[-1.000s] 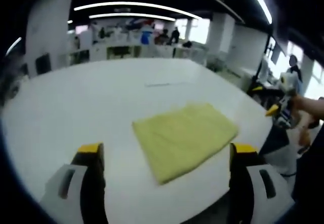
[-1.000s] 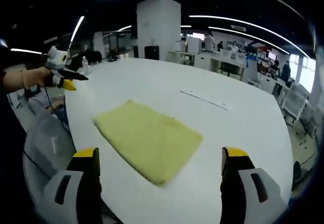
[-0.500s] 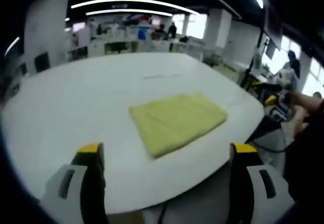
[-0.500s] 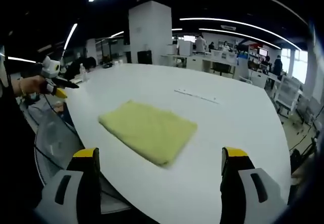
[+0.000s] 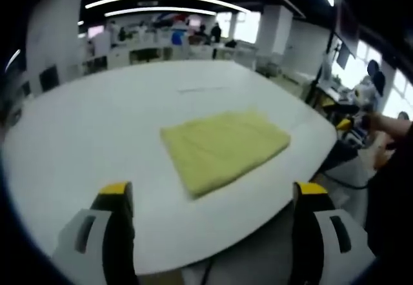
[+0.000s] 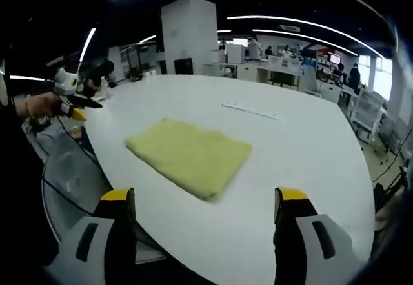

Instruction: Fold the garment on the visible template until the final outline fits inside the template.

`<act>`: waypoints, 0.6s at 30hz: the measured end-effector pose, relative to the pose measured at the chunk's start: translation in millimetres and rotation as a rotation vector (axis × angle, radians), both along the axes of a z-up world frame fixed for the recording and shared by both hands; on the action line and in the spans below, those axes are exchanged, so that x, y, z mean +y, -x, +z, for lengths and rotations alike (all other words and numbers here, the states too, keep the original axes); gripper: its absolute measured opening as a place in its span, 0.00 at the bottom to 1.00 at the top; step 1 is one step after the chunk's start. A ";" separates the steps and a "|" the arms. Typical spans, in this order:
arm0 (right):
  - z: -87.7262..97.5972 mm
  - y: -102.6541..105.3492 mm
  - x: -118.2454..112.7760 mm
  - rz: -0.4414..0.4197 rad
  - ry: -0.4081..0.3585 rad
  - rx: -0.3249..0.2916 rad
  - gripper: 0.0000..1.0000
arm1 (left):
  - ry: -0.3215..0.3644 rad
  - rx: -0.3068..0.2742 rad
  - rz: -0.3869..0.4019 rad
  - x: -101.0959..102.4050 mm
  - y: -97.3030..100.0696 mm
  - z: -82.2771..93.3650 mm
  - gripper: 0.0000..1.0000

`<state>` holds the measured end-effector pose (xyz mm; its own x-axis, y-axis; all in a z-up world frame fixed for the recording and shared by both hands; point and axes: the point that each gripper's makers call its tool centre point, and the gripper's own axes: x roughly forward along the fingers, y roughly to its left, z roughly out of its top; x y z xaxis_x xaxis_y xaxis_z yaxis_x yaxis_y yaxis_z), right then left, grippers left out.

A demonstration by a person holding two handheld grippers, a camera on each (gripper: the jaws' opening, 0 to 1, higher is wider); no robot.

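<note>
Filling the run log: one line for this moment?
garment: folded, flat on table | left claw: open, empty | right claw: open, empty

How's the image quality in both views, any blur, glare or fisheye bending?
Left gripper view: soft and slightly blurred; the white table bulges, its edge curving. Right gripper view: sharper; the folded yellow garment shows texture, ceiling light strips bend into arcs, with mild sheen on the tabletop.

White-grey jaws, yellow tips, dark inner faces, possibly a bracelet (image 6: pixel 28 106)
</note>
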<state>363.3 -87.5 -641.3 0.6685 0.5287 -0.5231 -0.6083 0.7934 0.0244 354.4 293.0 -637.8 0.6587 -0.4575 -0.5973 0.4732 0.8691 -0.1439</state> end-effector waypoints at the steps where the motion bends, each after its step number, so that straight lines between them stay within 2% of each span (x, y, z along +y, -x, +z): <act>1: -4.7 -1.9 1.8 0.006 -0.002 0.010 0.87 | -0.003 0.006 -0.006 -1.3 -2.1 -4.7 0.97; 8: -36.0 -13.5 8.5 0.033 0.010 0.074 0.73 | -0.006 0.064 -0.013 -2.9 -11.5 -37.1 0.80; 11: -45.6 -16.7 11.1 0.041 0.012 0.081 0.67 | -0.004 0.083 -0.017 -4.7 -14.7 -48.4 0.72; 18: -70.9 -28.5 15.1 0.033 -0.002 0.114 0.55 | -0.006 0.120 -0.028 -8.4 -22.5 -70.3 0.63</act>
<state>391.8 -72.5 -712.3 0.5871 0.5507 -0.5934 -0.6273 0.7728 0.0966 376.9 284.5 -708.1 0.5693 -0.4704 -0.6743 0.4766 0.8571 -0.1955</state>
